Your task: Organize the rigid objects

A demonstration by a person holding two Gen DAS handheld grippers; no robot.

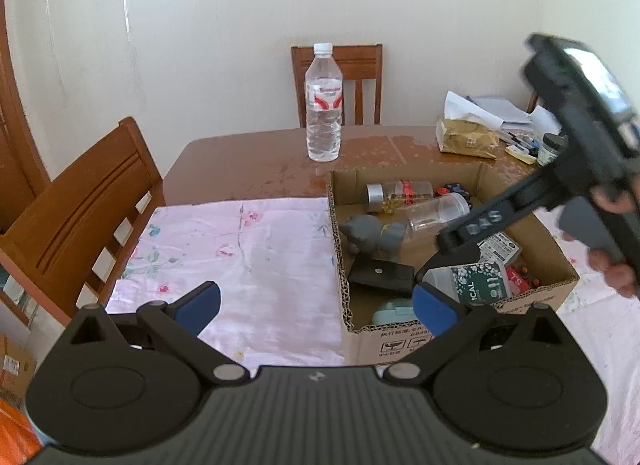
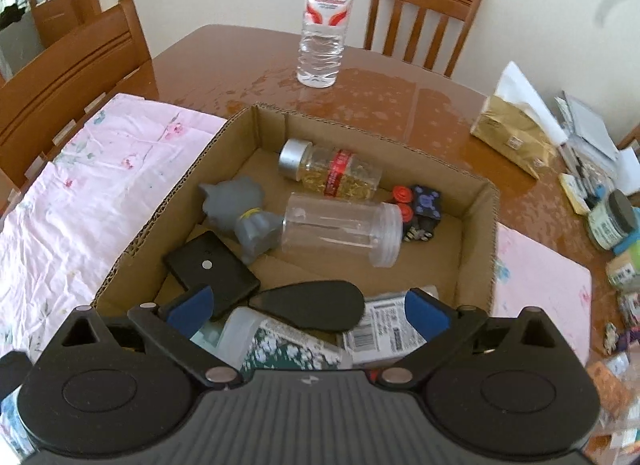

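Right gripper (image 2: 306,315) sits over the near end of the cardboard box (image 2: 478,221), jaws spread full wide, nothing pinched. Black teardrop-shaped item (image 2: 310,305) lies loose between the pads on the pile, apparently dropped there; no pad contact visible.

Left gripper (image 1: 316,305) also wide, empty, parked over the pink floral cloth (image 1: 248,249) at the box's 9 o'clock, probably to stay out of the way.

Box contents, right wrist view:
- clear plastic jar (image 2: 344,227) on its side, centre
- gold-filled jar (image 2: 328,169) at 12 o'clock
- grey cat figure (image 2: 244,209) at 9 o'clock, touching the clear jar
- black flat case (image 2: 210,269) at 7 o'clock
- dark dice-like cubes (image 2: 422,209) at 2 o'clock

Water bottle (image 2: 324,25) stands upright outside, beyond the far wall. More clutter at the table's 3 o'clock edge likely awaits collection.
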